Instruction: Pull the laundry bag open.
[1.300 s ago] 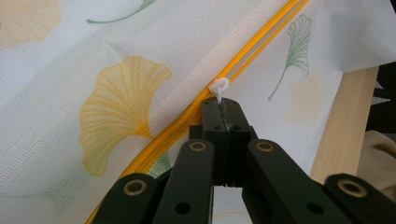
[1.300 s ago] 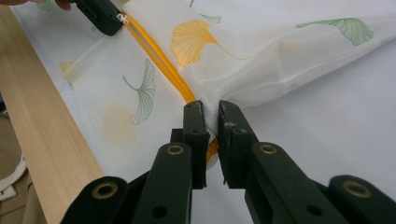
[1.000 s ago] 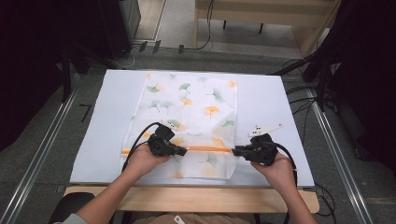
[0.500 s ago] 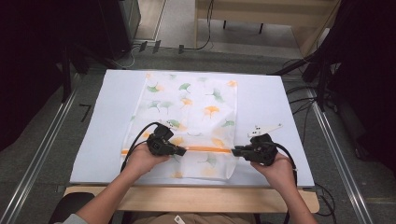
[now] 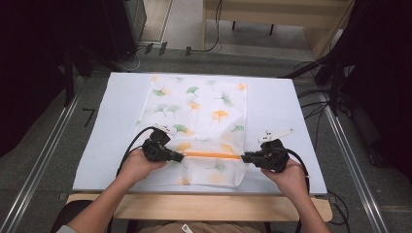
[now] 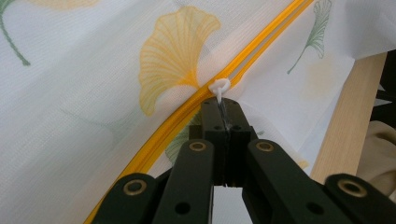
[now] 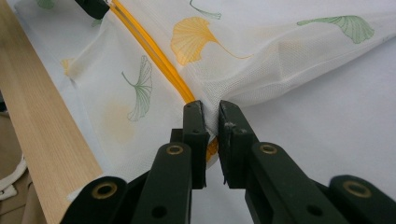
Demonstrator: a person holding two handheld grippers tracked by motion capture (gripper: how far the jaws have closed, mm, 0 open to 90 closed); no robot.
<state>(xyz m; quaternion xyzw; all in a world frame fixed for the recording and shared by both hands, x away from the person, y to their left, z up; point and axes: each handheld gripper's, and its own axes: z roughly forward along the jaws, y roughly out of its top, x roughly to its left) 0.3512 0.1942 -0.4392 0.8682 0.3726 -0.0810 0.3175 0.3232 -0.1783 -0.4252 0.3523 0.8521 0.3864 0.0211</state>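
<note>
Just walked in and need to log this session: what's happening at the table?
A person is working the orange zipper of a white mesh bag printed with ginkgo leaves, lying flat on the white table. The left gripper is shut on the white zipper pull, while the right gripper pinches the bag's edge at the zipper's other end.

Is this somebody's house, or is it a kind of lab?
Most likely a lab or recording studio, not a house. A white table stands on metal rails, loose cables run over the grey floor, and a person holds two black grippers on a mesh laundry bag with an orange zip.
</note>
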